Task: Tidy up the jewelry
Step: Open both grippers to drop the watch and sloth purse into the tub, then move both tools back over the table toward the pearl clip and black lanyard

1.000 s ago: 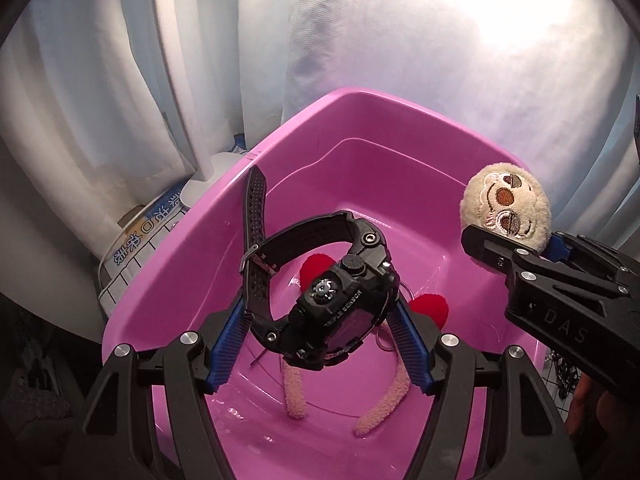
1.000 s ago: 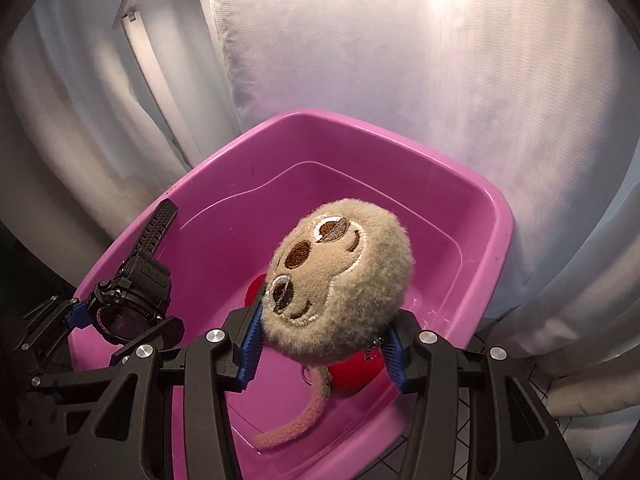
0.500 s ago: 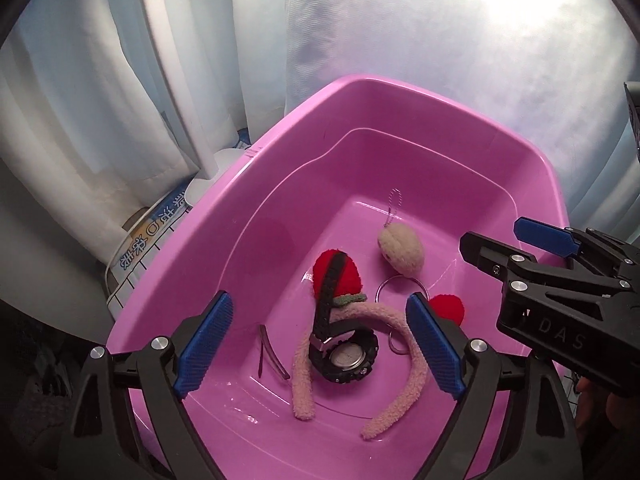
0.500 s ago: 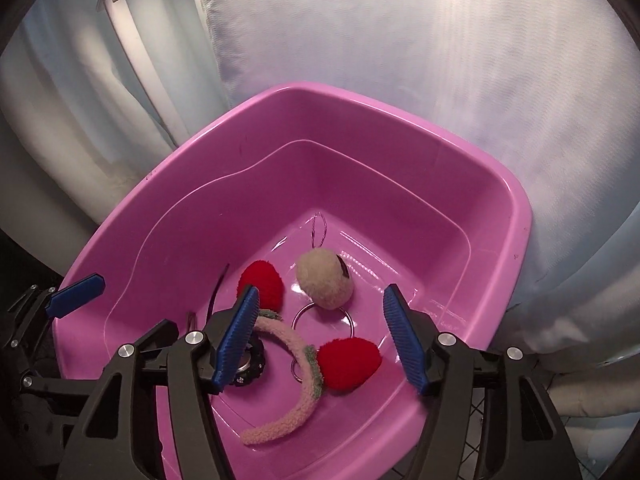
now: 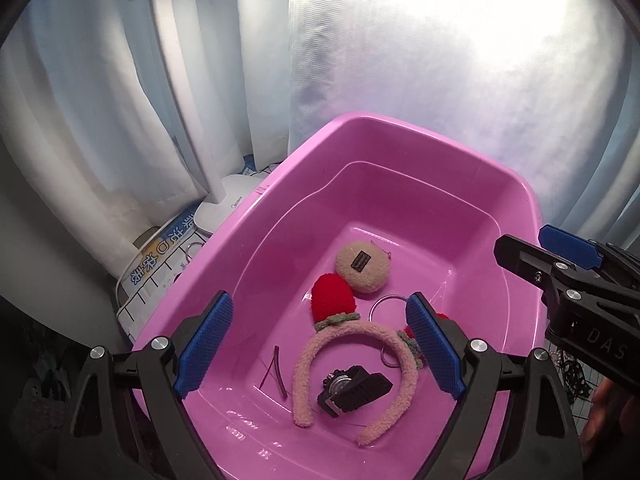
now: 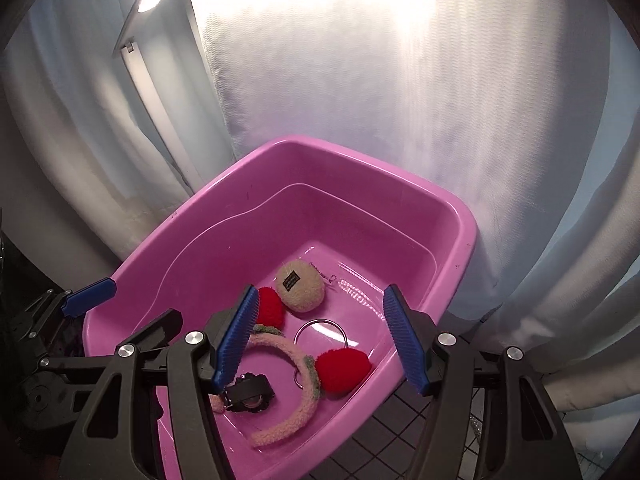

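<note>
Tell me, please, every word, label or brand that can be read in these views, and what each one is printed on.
"DAS" – on the right gripper body, left wrist view.
Brand word on the white lamp base: too small to read.
Large Chinese characters on the packet beside the pink tub: seen upside down, not legible.
Dark tag on the beige plush ball: unreadable.

A home corner — white curtains, a white desk lamp, a pink plastic tub on a tiled surface.

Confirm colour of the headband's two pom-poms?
Red pom-poms on a pale pink headband; clearest in the right wrist view.
</note>
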Available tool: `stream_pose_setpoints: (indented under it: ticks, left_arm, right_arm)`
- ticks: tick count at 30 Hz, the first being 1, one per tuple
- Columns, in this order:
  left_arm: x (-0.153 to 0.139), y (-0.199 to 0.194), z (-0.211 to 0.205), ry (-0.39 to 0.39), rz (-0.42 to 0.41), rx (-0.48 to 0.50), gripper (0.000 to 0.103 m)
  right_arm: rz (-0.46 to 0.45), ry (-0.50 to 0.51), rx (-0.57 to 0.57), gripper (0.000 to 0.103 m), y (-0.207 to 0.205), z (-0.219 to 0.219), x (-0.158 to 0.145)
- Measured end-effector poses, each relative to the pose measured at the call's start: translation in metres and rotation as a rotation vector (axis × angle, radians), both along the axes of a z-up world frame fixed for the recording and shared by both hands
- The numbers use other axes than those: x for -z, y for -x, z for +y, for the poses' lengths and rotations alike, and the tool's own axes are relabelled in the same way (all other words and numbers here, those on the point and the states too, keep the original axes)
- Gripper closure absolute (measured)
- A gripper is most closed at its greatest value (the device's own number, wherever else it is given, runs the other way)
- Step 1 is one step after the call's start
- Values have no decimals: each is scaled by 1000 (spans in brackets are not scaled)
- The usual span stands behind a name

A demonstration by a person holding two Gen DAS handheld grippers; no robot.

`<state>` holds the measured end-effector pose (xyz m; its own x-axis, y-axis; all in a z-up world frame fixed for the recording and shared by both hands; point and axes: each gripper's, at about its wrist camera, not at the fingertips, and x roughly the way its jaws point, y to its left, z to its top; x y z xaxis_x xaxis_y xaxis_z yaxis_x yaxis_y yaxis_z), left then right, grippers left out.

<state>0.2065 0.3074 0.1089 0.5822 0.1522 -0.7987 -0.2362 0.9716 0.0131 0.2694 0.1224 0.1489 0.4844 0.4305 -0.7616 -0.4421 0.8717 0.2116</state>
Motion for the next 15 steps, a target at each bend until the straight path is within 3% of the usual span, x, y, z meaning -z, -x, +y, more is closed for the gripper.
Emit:
stream_pose_setpoints:
  ticks: [7, 15]
  left_arm:
    - [-38, 19, -55, 30, -119, 115, 15]
    - [-39, 30, -159, 105, -145, 329, 12]
  right_arm:
    - [-86, -52, 143, 39, 68, -110, -20]
    - [-65, 15, 456, 38, 136, -257, 6]
